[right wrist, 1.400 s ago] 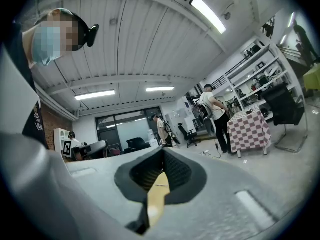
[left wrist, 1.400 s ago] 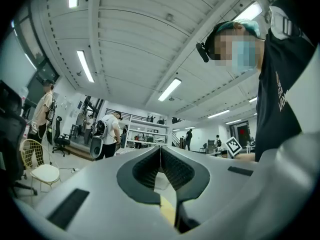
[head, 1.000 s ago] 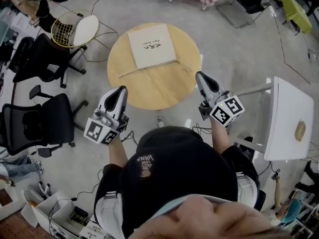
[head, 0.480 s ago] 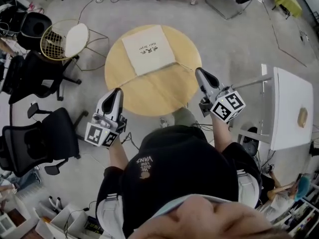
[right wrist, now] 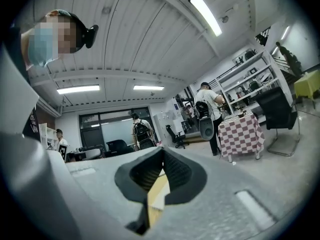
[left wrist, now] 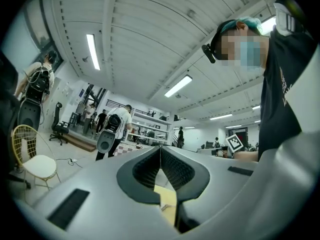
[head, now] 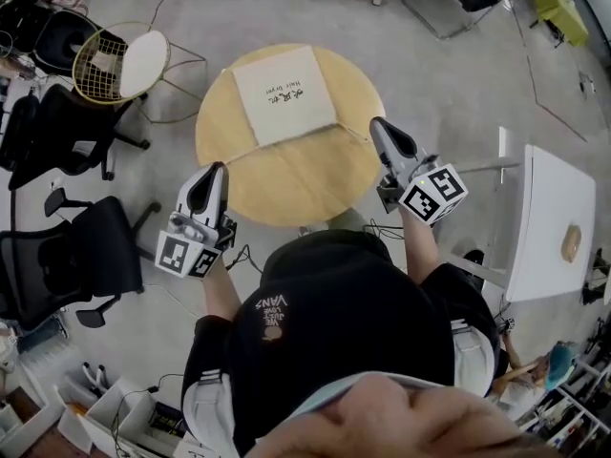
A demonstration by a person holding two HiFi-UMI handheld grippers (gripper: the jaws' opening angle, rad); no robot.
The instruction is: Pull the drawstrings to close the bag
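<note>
**Both grippers shut and empty, bag lying flat on the round table**

So, in the head view the cream bag (head: 284,93) is seen lying flat on the far half of the round wooden table (head: 305,184), in the upper middle of the frame, with some dark print on its face. Thin drawstrings (head: 355,130) seem to trail off its near corners toward the table edge, though they're too fine to be made out properly.

The left gripper (head: 215,170) is held over the table's lower-left edge and the right gripper (head: 378,127) over its right edge. Both are well apart from the bag. In the left gripper view the jaws of that gripper (left wrist: 160,151) are seen pressed together at the tips with nothing caught between them. Same deal in the right gripper view (right wrist: 162,153): jaws closed, nothing held, only a strip of tabletop showing through the gap.

A gold wire chair (head: 122,63) is parked at upper left and a black office chair (head: 67,256) at the left edge.
</note>
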